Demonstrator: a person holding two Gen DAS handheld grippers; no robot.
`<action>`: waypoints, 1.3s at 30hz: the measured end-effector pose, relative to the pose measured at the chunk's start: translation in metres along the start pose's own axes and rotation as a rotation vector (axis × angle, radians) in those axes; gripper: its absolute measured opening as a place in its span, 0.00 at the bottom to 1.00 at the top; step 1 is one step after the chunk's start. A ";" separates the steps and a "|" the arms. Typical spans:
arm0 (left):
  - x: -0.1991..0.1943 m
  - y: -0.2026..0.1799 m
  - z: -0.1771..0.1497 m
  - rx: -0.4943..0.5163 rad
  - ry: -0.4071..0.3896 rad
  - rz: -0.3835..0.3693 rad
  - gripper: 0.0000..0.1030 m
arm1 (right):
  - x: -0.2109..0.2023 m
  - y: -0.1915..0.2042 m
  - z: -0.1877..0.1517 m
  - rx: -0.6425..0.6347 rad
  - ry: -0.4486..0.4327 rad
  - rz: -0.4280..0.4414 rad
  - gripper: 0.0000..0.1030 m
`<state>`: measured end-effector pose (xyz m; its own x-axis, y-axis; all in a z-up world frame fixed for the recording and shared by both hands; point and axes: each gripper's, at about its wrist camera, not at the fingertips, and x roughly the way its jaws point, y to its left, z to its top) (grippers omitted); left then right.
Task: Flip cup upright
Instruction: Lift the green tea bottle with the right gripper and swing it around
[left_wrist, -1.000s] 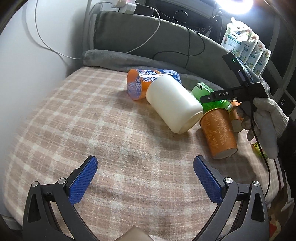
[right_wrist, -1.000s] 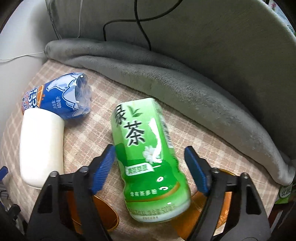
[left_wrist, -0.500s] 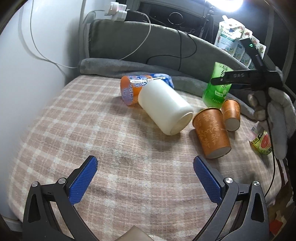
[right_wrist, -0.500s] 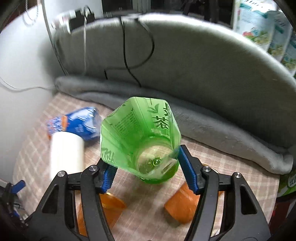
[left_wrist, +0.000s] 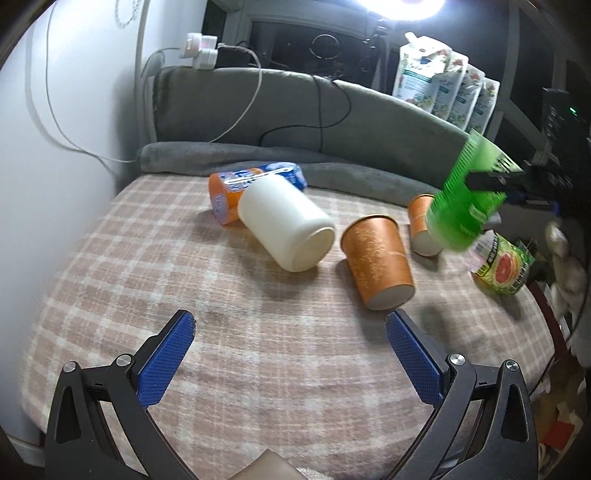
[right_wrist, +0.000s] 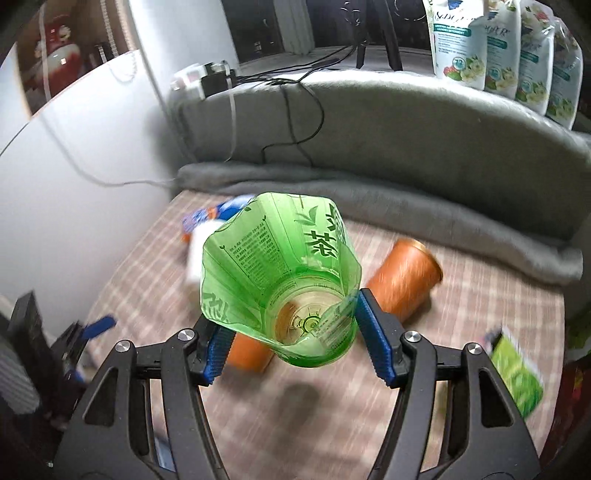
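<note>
My right gripper (right_wrist: 295, 332) is shut on a green cut-bottle cup (right_wrist: 280, 273) and holds it in the air, open end up, tilted a little. In the left wrist view the green cup (left_wrist: 465, 199) hangs above the right side of the checked blanket (left_wrist: 184, 295). My left gripper (left_wrist: 291, 354) is open and empty, low over the blanket's near part. On the blanket lie on their sides a white cup (left_wrist: 288, 221), two orange paper cups (left_wrist: 376, 266) (left_wrist: 421, 221) and an orange-blue cup (left_wrist: 240, 184).
A green carton with a grapefruit picture (left_wrist: 502, 266) lies at the right edge. A grey folded blanket (left_wrist: 258, 158) and a grey backrest (left_wrist: 295, 110) with cables run along the back. Detergent pouches (left_wrist: 443, 85) stand behind. A white wall is at the left.
My right gripper closed on the green cup, lifted it off the blanket and turned it open end up, then carried it rightward and higher. The left gripper drew back a little.
</note>
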<state>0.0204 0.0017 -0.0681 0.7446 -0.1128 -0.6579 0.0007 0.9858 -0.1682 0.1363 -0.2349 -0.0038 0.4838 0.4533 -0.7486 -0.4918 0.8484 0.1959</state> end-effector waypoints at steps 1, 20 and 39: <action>-0.002 -0.003 -0.001 0.006 -0.003 -0.003 0.99 | -0.010 -0.002 -0.009 -0.001 0.002 0.008 0.63; -0.025 -0.031 -0.011 0.057 -0.043 -0.025 0.99 | -0.046 0.000 -0.098 0.071 0.105 0.175 0.63; -0.009 -0.038 -0.007 0.058 -0.010 -0.038 0.99 | 0.023 -0.037 -0.095 0.205 0.218 0.207 0.63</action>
<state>0.0090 -0.0360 -0.0609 0.7501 -0.1493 -0.6442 0.0676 0.9864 -0.1499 0.0970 -0.2813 -0.0882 0.2124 0.5705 -0.7933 -0.3972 0.7922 0.4633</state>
